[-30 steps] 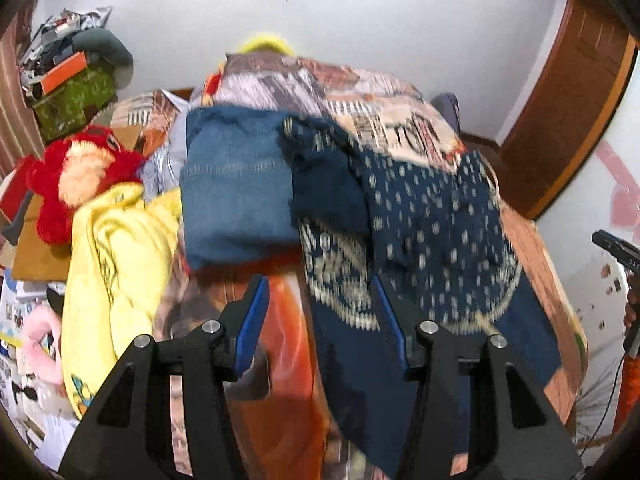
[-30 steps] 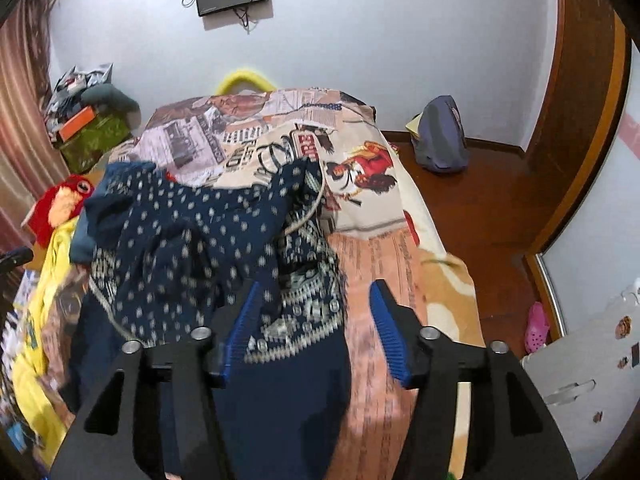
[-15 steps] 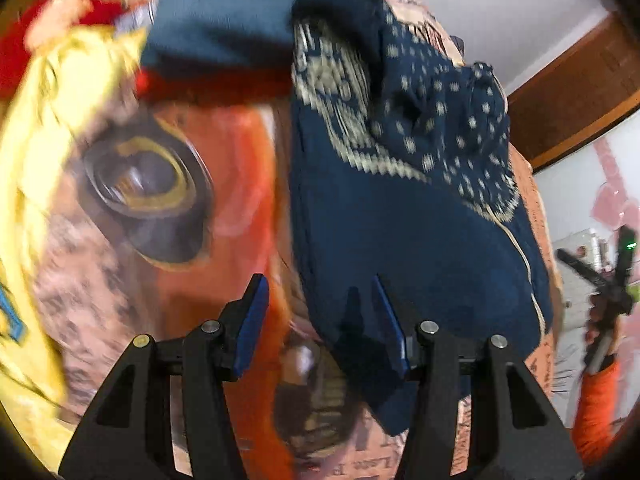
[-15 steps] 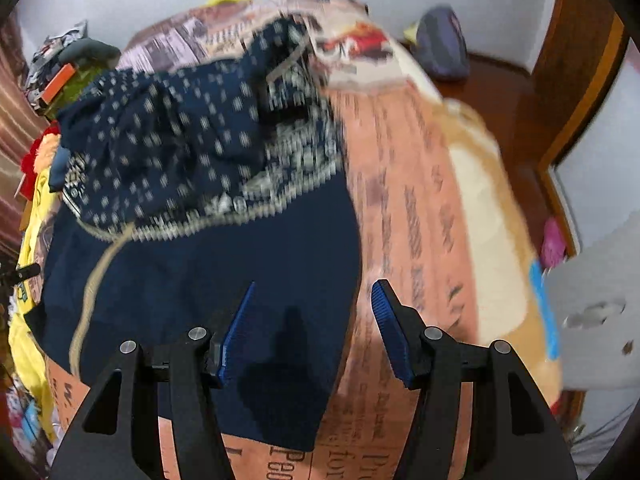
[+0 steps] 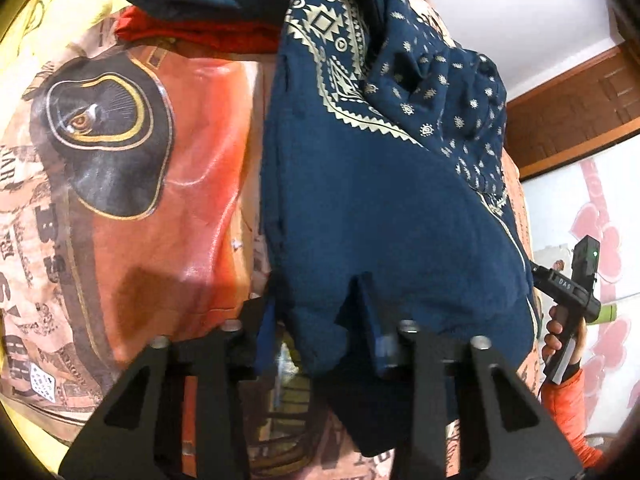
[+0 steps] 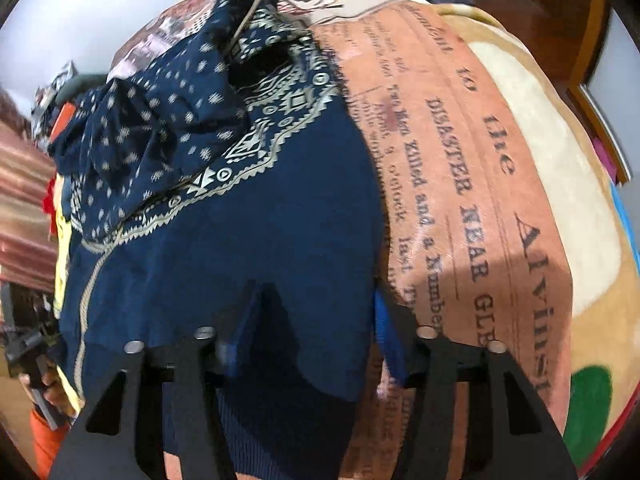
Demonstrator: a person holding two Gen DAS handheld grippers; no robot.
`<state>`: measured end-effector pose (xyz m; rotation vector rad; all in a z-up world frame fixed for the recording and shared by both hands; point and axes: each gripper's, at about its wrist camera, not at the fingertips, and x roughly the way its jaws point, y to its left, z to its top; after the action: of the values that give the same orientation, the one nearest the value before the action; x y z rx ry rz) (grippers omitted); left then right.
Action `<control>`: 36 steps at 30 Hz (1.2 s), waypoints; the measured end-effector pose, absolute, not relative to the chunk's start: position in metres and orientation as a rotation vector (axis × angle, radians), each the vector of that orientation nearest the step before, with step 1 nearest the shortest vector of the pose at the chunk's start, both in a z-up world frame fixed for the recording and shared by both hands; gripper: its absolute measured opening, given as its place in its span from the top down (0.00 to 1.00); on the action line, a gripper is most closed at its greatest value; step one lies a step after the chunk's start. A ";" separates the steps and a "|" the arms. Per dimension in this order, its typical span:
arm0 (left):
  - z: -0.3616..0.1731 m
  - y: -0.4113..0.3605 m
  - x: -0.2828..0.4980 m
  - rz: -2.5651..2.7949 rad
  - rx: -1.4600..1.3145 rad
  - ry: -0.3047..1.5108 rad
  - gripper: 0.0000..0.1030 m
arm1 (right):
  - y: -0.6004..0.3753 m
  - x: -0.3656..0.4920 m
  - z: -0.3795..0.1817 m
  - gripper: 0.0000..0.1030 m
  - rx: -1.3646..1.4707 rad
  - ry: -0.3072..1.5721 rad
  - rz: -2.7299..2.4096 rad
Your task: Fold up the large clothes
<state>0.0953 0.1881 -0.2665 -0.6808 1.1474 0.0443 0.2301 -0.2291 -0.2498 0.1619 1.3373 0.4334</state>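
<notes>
**Both claws closing on the near hem of the navy sweater**

The navy sweater (image 5: 360, 208) is lying along the bed (image 6: 460, 184), its plain lower half nearest, its cream-patterned yoke and dotted sleeves bunched at the far end. The left claw (image 5: 320, 320) is straddling the near left corner of the hem, its jaws having just been narrowing, with a ridge of fabric gathering between them; the right claw (image 6: 316, 320) is doing the same at the near right corner. Whether the pads are already pinching is not clear in either view.

To do this well, each claw is probably needing to bite every layer of the hem at matching corners, so that the edge is lifting level.

The blanket (image 6: 492, 240) beside the sweater is showing newspaper print: "DISASTER NEAR GLE…" and "Killed and a Number". The right-hand tool's handle (image 5: 568, 284) in the left view is reading "DAS".
</notes>
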 end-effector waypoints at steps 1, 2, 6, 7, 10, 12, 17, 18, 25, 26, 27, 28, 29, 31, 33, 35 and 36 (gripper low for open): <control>-0.265 0.189 0.095 0.046 -0.675 1.144 0.77 | -0.225 0.228 -0.250 0.65 0.149 1.334 0.442; -0.262 0.188 0.094 0.051 -0.660 1.139 0.86 | -0.221 0.226 -0.249 0.75 0.138 1.329 0.456; -0.243 0.186 0.094 0.049 -0.600 1.088 0.93 | -0.207 0.224 -0.238 0.91 0.062 1.298 0.460; -0.239 0.186 0.093 0.050 -0.586 1.076 0.93 | -0.203 0.227 -0.235 0.91 0.040 1.280 0.460; -0.218 0.185 0.094 0.045 -0.545 1.019 0.94 | -0.198 0.225 -0.214 0.92 0.025 1.220 0.486; -0.202 0.187 0.097 0.042 -0.537 0.978 0.94 | -0.197 0.229 -0.200 0.92 0.038 1.186 0.503; -0.162 0.201 0.115 0.031 -0.561 0.877 0.94 | -0.193 0.248 -0.161 0.92 0.077 1.092 0.540; -0.154 0.202 0.120 0.028 -0.564 0.853 0.95 | -0.190 0.252 -0.153 0.92 0.080 1.073 0.546; -0.116 0.236 0.164 0.069 -0.628 0.722 0.95 | -0.170 0.298 -0.115 0.92 0.056 0.952 0.545; -0.113 0.243 0.174 0.086 -0.637 0.706 0.95 | -0.168 0.307 -0.112 0.92 0.066 0.940 0.540; -0.112 0.250 0.184 0.101 -0.648 0.693 0.95 | -0.166 0.318 -0.110 0.92 0.077 0.931 0.532; -0.111 0.255 0.192 0.111 -0.658 0.683 0.95 | -0.164 0.329 -0.109 0.92 0.085 0.923 0.521; -0.111 0.263 0.202 0.126 -0.672 0.673 0.95 | -0.163 0.338 -0.109 0.92 0.092 0.919 0.512; -0.115 0.275 0.221 0.150 -0.690 0.660 0.95 | -0.160 0.361 -0.113 0.92 0.108 0.916 0.488; -0.123 0.286 0.241 0.178 -0.697 0.667 0.95 | -0.157 0.380 -0.122 0.92 0.121 0.927 0.463; -0.140 0.296 0.264 0.219 -0.689 0.703 0.95 | -0.149 0.399 -0.140 0.92 0.127 0.955 0.454; -0.149 0.298 0.274 0.241 -0.671 0.724 0.95 | -0.147 0.406 -0.147 0.92 0.124 0.970 0.450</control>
<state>0.2741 0.2978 -0.1488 -0.6714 0.7244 0.2406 0.4060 -0.1467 -0.1472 0.1236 0.9704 0.4500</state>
